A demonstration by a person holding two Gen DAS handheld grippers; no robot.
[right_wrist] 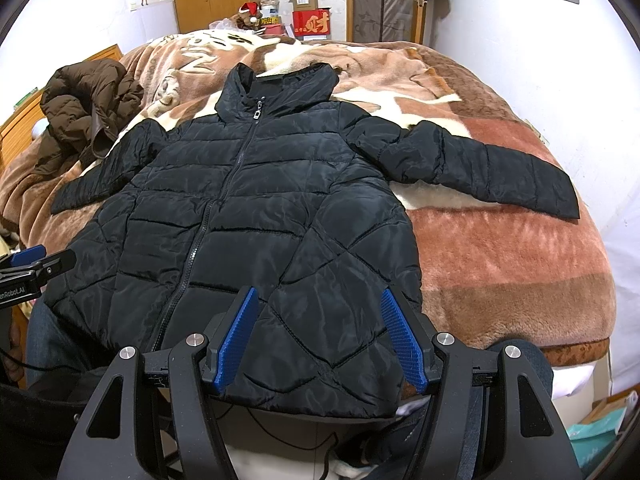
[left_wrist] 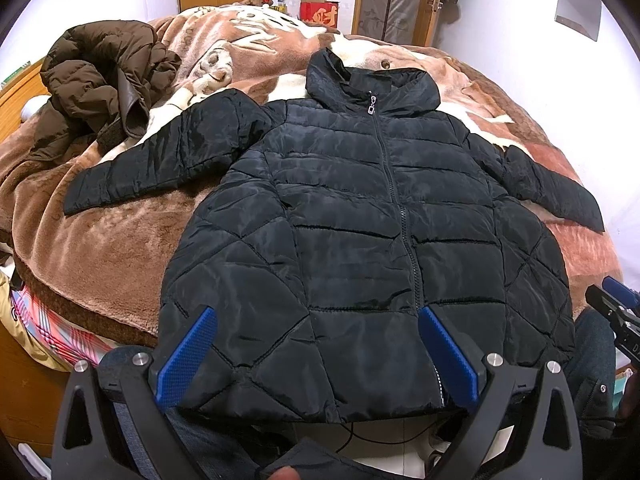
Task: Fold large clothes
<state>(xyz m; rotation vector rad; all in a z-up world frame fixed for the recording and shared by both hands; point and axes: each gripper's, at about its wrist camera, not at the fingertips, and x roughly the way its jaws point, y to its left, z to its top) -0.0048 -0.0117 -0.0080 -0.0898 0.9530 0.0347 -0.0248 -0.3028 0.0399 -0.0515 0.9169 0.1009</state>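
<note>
A black quilted puffer jacket (left_wrist: 360,216) lies flat and zipped on the bed, front up, collar far, both sleeves spread out to the sides. It also shows in the right wrist view (right_wrist: 256,220). My left gripper (left_wrist: 318,316) is open and empty above the jacket's hem on the left half. My right gripper (right_wrist: 318,300) is open and empty above the hem on the right half. Each gripper shows at the edge of the other's view, the right one (left_wrist: 612,300) and the left one (right_wrist: 28,264).
A brown fleece blanket (right_wrist: 500,260) covers the bed. A crumpled brown puffer coat (left_wrist: 100,80) lies at the far left. Boxes and a Santa hat (right_wrist: 308,20) stand beyond the bed by a wooden wardrobe. The person's legs in jeans are below the hem.
</note>
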